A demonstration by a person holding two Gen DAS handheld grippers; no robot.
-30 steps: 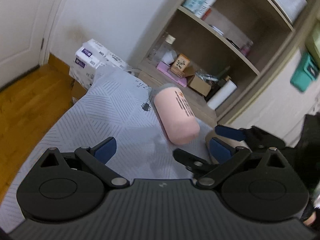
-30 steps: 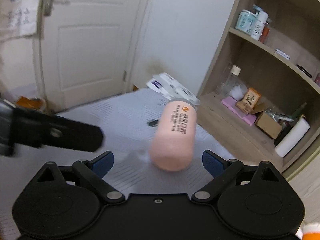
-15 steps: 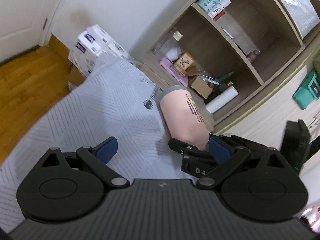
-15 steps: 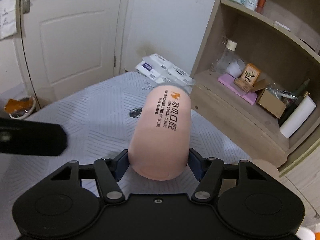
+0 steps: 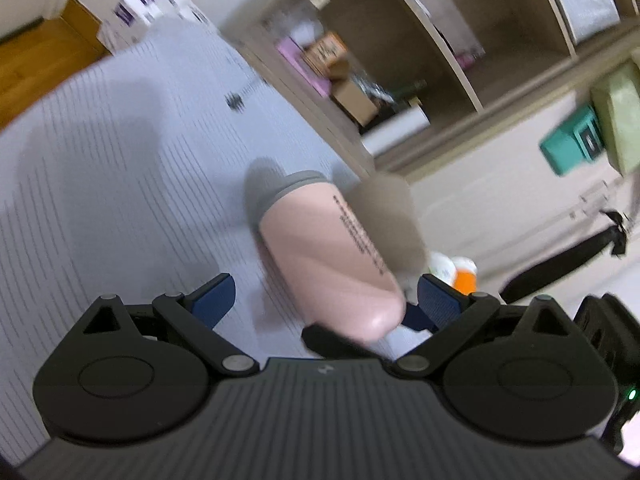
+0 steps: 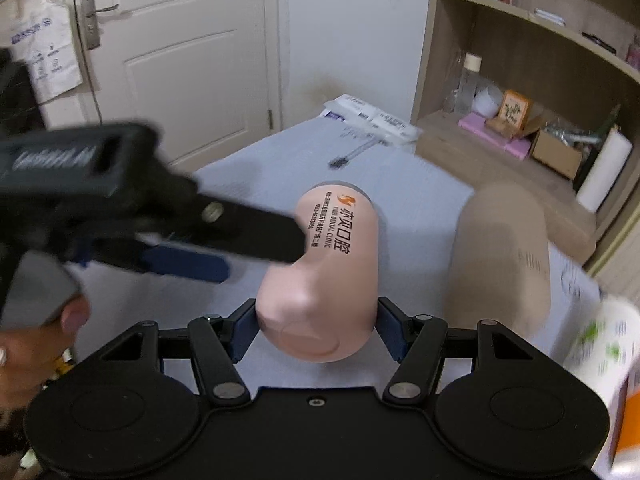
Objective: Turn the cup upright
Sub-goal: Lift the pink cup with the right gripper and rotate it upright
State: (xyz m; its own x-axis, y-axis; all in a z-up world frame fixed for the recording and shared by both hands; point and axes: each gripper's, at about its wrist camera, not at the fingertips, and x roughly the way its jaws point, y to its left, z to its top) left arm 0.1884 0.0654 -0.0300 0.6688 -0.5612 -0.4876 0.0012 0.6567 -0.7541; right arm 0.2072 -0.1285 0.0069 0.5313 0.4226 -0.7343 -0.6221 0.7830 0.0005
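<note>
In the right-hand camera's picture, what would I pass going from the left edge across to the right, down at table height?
Left gripper reaching in → pink cup, lying on its side and clamped by the right gripper → blurred tan cup → white and orange container at the right edge.

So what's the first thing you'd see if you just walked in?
The big pink cup grabs the eye first: it lies tipped over the grey cloth, squeezed near its base by the right tongs. Next comes the left tongs, open, poking in from the left close to the cup. Behind stands a wooden shelf crowded with bottles and boxes.
</note>
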